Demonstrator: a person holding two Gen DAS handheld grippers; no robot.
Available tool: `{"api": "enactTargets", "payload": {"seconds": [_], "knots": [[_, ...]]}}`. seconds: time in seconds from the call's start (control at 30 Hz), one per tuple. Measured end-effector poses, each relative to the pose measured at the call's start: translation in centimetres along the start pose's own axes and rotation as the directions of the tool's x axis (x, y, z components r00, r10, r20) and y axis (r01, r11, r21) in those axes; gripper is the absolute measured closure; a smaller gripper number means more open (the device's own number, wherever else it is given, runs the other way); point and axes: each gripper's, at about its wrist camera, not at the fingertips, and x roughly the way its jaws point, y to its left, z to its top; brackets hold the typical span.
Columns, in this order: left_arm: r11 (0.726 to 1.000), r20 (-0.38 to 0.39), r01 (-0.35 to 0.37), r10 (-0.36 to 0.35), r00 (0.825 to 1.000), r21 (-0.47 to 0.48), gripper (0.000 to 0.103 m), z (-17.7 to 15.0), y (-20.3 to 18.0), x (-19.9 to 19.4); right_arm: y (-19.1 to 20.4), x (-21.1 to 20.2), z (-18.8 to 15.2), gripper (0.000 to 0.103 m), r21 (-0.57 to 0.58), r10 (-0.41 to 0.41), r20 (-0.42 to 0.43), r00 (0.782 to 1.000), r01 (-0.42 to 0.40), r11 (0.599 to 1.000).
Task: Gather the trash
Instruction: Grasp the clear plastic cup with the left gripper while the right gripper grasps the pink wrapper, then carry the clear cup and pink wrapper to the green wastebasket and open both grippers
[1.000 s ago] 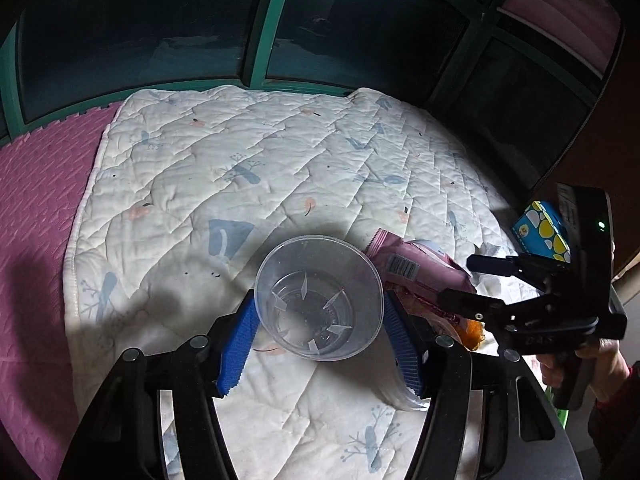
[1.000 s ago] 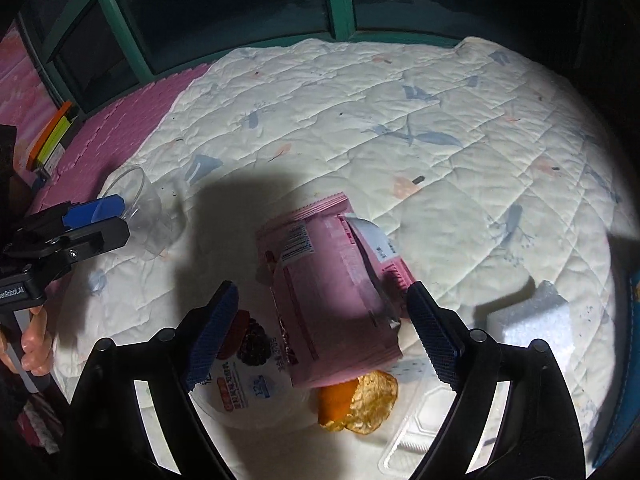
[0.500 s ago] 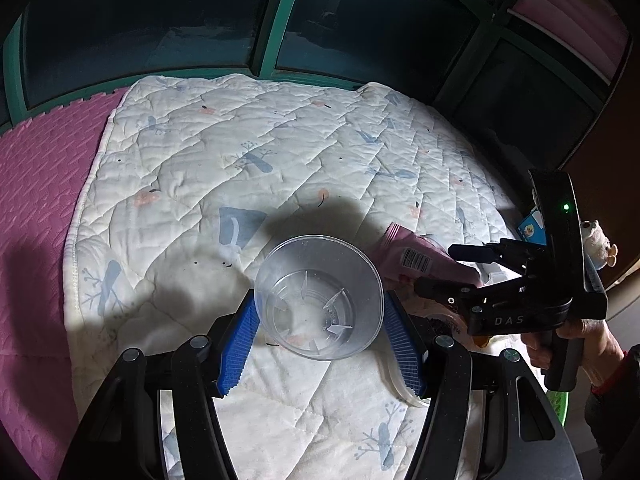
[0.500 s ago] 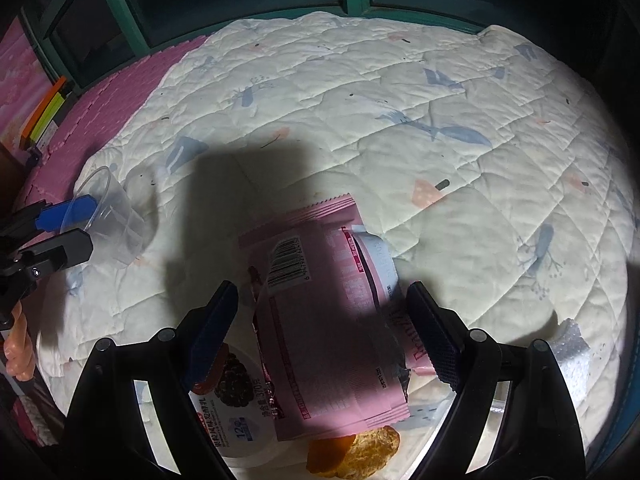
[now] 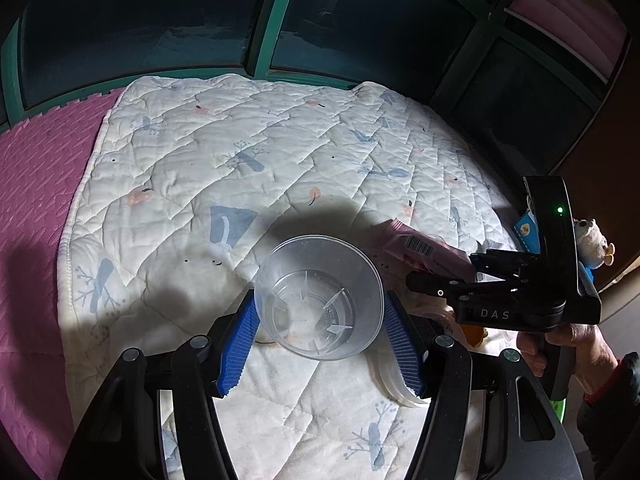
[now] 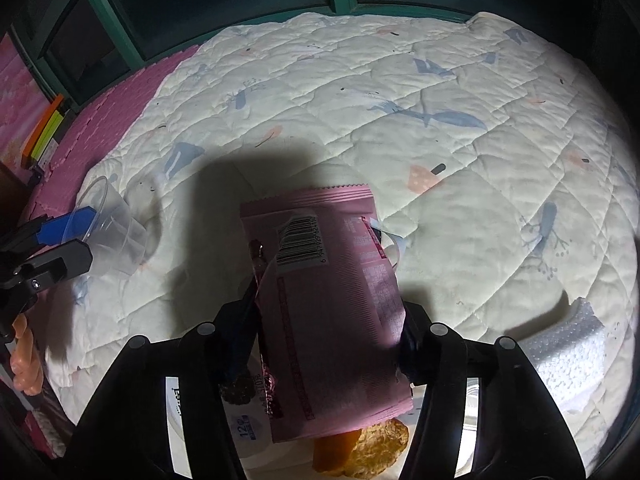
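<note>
Straight ahead in the left wrist view, the left gripper point(image 5: 320, 328) is clamped on a clear plastic cup point(image 5: 318, 296), its blue ribbed fingers point(image 5: 240, 344) pressing the cup's wall from both sides, the mouth facing the camera; beneath and beyond it lies a white quilted mat point(image 5: 240, 152) printed with blue and pink shapes, and a pink foam floor mat point(image 5: 36, 200) runs along its left edge; off to the right of the cup the right gripper point(image 5: 444, 270) appears, held by a hand point(image 5: 572, 348), with a pink snack wrapper point(image 5: 420, 248) sticking out past its tips; a small plush toy point(image 5: 592, 240) sits behind that gripper; a green-framed dark window point(image 5: 272, 12) stands at the far end of the quilt.

Next, in the right wrist view, the right gripper point(image 6: 326, 344) is closed on the pink snack wrapper point(image 6: 328, 300), barcode side up, the wrapper filling the gap between the fingers and reaching forward over the quilted mat point(image 6: 440, 120); below the wrapper, close to the camera, lie a round white lid with a berry picture point(image 6: 240, 420) and an orange-and-gold crumpled piece point(image 6: 368, 456); to the right of the gripper rests a white foam block point(image 6: 568, 352); far to the left the left gripper point(image 6: 74, 236) holds the clear cup point(image 6: 112, 236) on its side just above the quilt.
</note>
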Motion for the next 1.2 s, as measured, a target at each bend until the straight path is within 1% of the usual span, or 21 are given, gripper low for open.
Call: {"api": "enactTargets", "payload": {"seconds": [0.1,0.23,0.4,0.57,0.67,0.77,0.9,1.0,1.2], "knots": [[1.000,0.006,0.004,-0.004,1.000,0.000,0.043,0.0,-0.3,-0.4,0.2,-0.9,-0.2,0.046,0.013,0.012,0.031,0.999,-0.012,1.000],[1.000,0.017,0.007,-0.007,1.000,0.010,0.043,0.0,-0.9,-1.1,0.4,-3.0,-0.6,0.047,0.038,0.020,0.092,0.996,-0.023,0.999],[0.999,0.038,0.029,-0.031,0.999,0.031,0.043,0.0,-2.4,-2.4,0.1,-7.2,-2.3,0.047,0.101,0.033,0.199,0.979,-0.054,0.993],[0.995,0.051,0.070,-0.074,0.996,0.072,0.043,-0.4,-4.9,-3.6,0.3,-11.8,-6.2,0.047,0.146,-0.025,0.277,0.961,-0.016,0.989],[0.989,0.053,0.101,-0.107,0.993,0.106,0.043,-0.9,-7.0,-4.1,0.1,-14.1,-9.4,0.047,0.189,-0.068,0.306,0.949,0.010,0.982],[0.981,0.044,0.141,-0.148,0.988,0.134,0.043,-1.6,-9.2,-4.5,-0.3,-16.0,-12.8,0.047,0.245,-0.122,0.316,0.941,0.043,0.969],[0.964,0.022,0.186,-0.194,0.981,0.188,0.043,-2.9,-12.6,-4.7,-1.4,-18.0,-17.6,0.047,0.341,-0.191,0.321,0.928,0.075,0.937],[0.949,-0.003,0.220,-0.225,0.974,0.228,0.043,-4.1,-15.1,-4.7,-2.9,-19.5,-21.5,0.046,0.429,-0.241,0.311,0.919,0.091,0.899],[0.912,-0.059,0.281,-0.277,0.959,0.300,0.043,-6.3,-20.0,-4.5,-6.9,-22.2,-29.2,0.044,0.591,-0.356,0.242,0.903,0.153,0.792]]}}
